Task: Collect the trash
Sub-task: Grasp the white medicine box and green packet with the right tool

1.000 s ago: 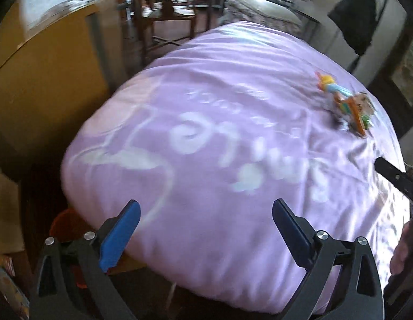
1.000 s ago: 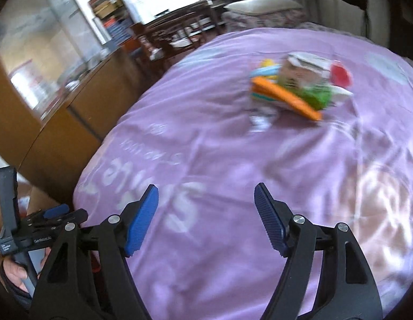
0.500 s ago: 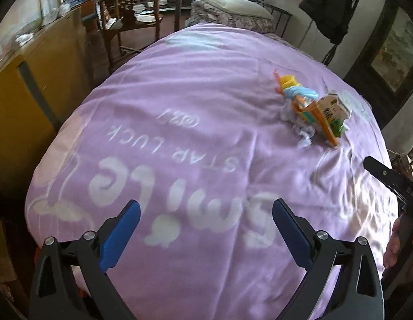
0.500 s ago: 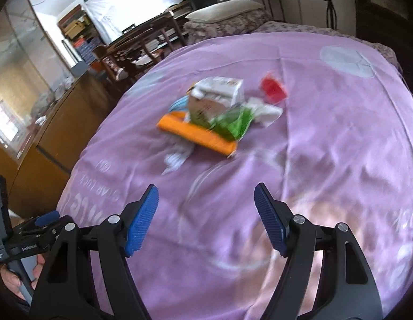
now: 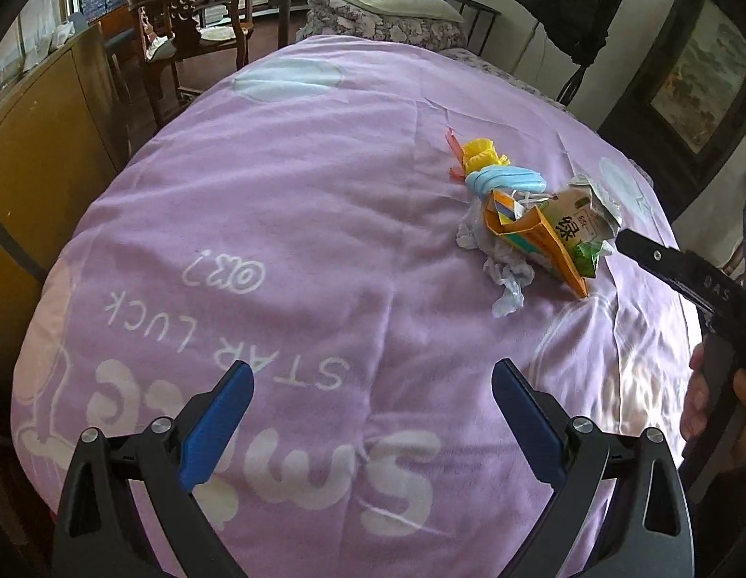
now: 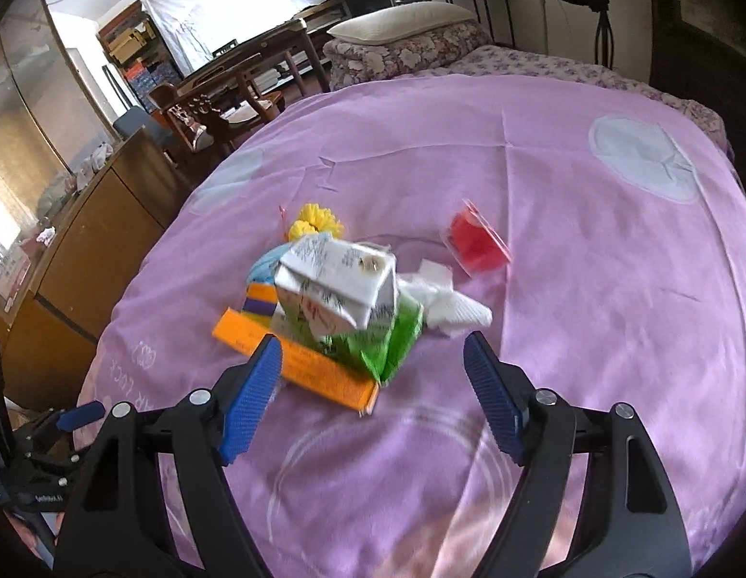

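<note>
Right wrist view: the right hand-held gripper (image 6: pixel 370 368) is opening, empty, just short of the litter pile on the purple bed cover (image 6: pixel 589 289). Its crumpled white-and-green paper carton (image 6: pixel 344 284) looks light and crushable; best pinched across the folded top. The left hand-held gripper (image 5: pixel 373 397) gapes empty.

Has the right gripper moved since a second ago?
Yes. The right gripper has closed in on the trash pile on the purple blanket, jaws opening.
</note>
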